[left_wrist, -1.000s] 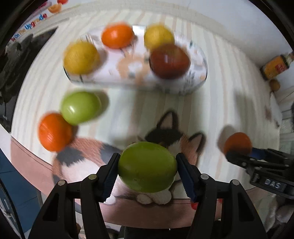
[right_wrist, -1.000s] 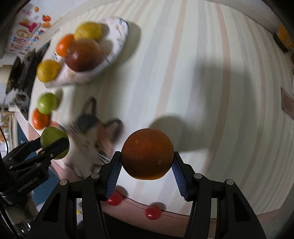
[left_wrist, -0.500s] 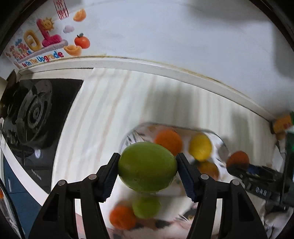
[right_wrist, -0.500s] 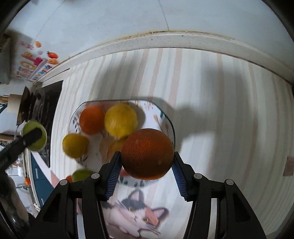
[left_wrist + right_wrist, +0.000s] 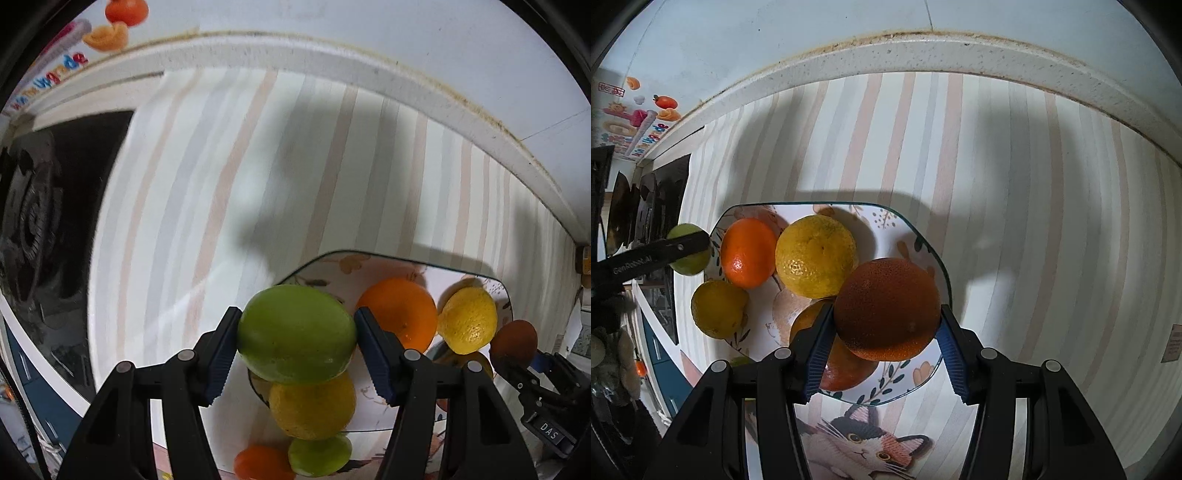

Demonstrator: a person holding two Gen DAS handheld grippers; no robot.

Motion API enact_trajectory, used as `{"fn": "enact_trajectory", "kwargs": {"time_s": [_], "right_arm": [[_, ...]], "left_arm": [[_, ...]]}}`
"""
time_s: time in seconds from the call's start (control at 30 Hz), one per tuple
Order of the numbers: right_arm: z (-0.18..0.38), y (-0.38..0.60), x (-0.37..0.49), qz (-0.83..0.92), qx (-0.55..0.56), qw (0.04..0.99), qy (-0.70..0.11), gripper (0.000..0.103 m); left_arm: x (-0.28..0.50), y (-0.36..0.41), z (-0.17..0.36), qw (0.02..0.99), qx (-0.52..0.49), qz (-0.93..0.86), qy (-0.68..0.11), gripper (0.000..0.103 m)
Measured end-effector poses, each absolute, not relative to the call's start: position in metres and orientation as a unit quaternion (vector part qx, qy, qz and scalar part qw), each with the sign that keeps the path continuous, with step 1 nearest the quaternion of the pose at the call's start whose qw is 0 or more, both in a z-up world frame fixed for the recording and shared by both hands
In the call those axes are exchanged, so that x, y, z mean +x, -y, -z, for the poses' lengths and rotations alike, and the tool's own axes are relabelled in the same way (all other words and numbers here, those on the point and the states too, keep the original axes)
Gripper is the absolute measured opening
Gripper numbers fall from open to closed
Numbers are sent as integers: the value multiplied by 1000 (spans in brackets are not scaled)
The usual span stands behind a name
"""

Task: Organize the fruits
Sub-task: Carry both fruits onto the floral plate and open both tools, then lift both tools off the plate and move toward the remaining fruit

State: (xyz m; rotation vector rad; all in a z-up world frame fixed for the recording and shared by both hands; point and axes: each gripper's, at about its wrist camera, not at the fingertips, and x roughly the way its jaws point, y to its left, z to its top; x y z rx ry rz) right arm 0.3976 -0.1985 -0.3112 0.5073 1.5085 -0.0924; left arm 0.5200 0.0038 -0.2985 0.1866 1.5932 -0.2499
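Observation:
My left gripper (image 5: 297,341) is shut on a green fruit (image 5: 295,334), held above the left edge of a patterned plate (image 5: 373,264). My right gripper (image 5: 886,325) is shut on a dark orange (image 5: 886,308), held above the plate's right side (image 5: 934,258). On the plate lie an orange (image 5: 748,253), a large yellow citrus (image 5: 816,256), a smaller yellow citrus (image 5: 718,308) and another orange fruit (image 5: 842,365), partly hidden under my right gripper. The left gripper with its green fruit (image 5: 687,249) shows at the left of the right wrist view.
A green fruit (image 5: 319,456) and an orange (image 5: 260,463) lie on a cat-print mat (image 5: 864,446) in front of the plate. A black stove (image 5: 48,221) is at the left. The counter's back rim (image 5: 923,55) meets the wall. The striped counter (image 5: 1052,221) extends right.
Both grippers have carried their fruit forward and now hang over the plate. The plate has grown closer in both views. Both grips are unchanged.

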Motion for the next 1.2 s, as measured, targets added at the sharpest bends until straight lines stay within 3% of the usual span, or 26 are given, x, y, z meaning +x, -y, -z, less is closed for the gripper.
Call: {"fn": "enact_trajectory", "kwargs": {"time_s": [0.07, 0.13, 0.2, 0.23, 0.4, 0.7, 1.2], "right_arm": [[315, 198, 399, 41, 234, 695, -678, 59], [315, 201, 398, 39, 249, 691, -677, 77], [313, 202, 398, 39, 254, 691, -676, 85], [311, 202, 397, 38, 253, 691, -676, 85], [298, 198, 393, 44, 234, 701, -672, 93], [264, 178, 358, 68, 151, 740, -652, 93], [194, 149, 275, 48, 105, 792, -600, 93]], "left_arm": [[518, -7, 302, 683, 71, 111, -718, 60], [516, -9, 300, 688, 67, 112, -714, 64], [515, -10, 296, 695, 66, 115, -707, 89], [514, -12, 294, 697, 63, 116, -705, 94], [504, -20, 278, 709, 53, 113, -694, 94], [451, -32, 240, 761, 74, 93, -638, 94], [342, -38, 180, 815, 67, 95, -567, 94]]}}
